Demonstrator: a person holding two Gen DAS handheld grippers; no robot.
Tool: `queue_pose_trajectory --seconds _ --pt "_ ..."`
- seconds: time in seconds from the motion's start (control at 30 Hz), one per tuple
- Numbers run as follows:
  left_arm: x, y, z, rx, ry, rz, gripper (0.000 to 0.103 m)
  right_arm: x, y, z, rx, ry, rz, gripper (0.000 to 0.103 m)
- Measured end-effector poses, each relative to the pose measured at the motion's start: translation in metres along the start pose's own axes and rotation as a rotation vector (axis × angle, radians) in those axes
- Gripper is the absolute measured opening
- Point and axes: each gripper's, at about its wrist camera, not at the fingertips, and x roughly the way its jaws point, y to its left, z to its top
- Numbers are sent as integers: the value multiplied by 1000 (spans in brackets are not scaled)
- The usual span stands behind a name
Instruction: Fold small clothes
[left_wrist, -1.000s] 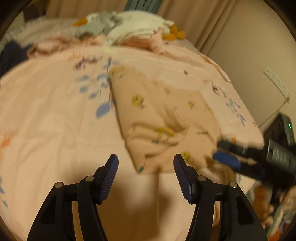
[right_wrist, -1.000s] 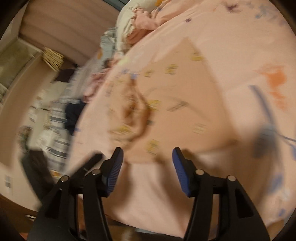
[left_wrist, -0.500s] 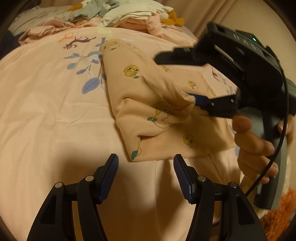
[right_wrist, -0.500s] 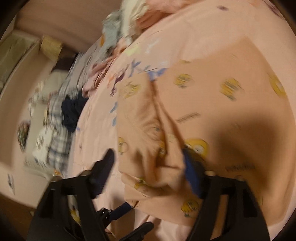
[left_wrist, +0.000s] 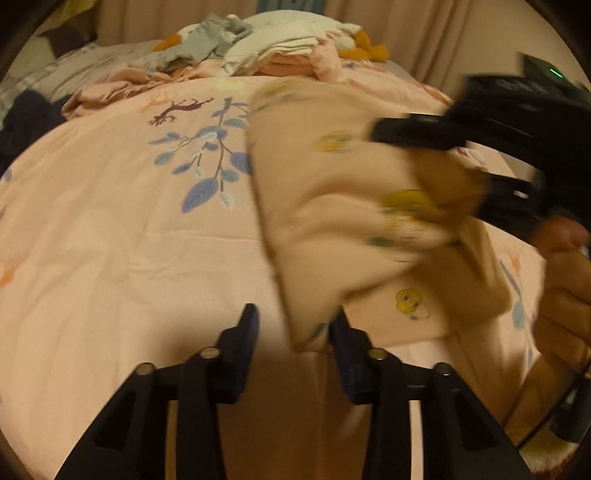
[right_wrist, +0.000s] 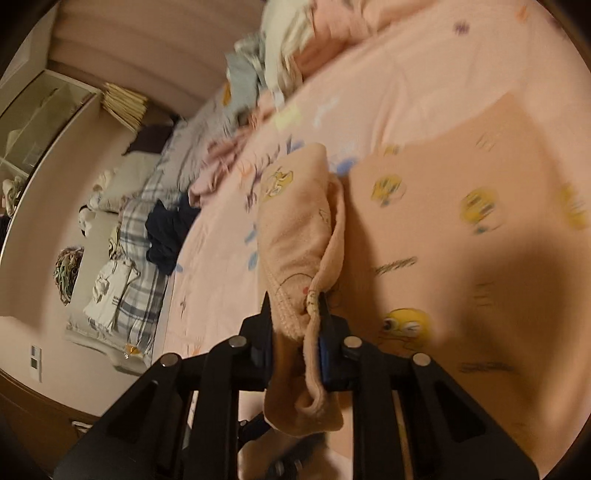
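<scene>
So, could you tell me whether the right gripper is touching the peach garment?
Touching: the right wrist view shows the right gripper shut on a bunched edge of the peach garment.

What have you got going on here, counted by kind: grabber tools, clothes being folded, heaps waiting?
Grippers: 2, left gripper and right gripper
Garment being folded: 1, peach garment
Heaps waiting: 1, laundry pile
Total: 4
</scene>
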Motion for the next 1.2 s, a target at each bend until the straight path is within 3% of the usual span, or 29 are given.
queue_pose_trajectory --seconds 0.1,0.27,0.5,0.63,0.87,1.0,1.1,1.2 --pt "4 -5 1 -31 -2 18 24 -32 -6 0 2 -52 32 19" --pt "4 -27 -2 23 -11 89 16 -69 -42 -9 60 -116 -29 19" --pt "7 -49 -13 126 -11 131 11 -79 -96 -19 189 -126 -69 19" --pt "4 -39 -12 98 -6 89 11 -78 -112 -27 227 -108 -83 19" --pt "-5 -35 -16 98 14 66 12 -83 -91 -30 136 -91 -241 23" --pt "-22 -25 -16 72 79 45 11 -105 -89 -36 103 -114 -321 24" --pt "-46 -21 -2 56 -3 -3 11 -132 -75 -39 66 -181 -350 24" --pt "-57 -34 18 91 -96 -22 11 -140 -55 -39 17 -201 -292 25"
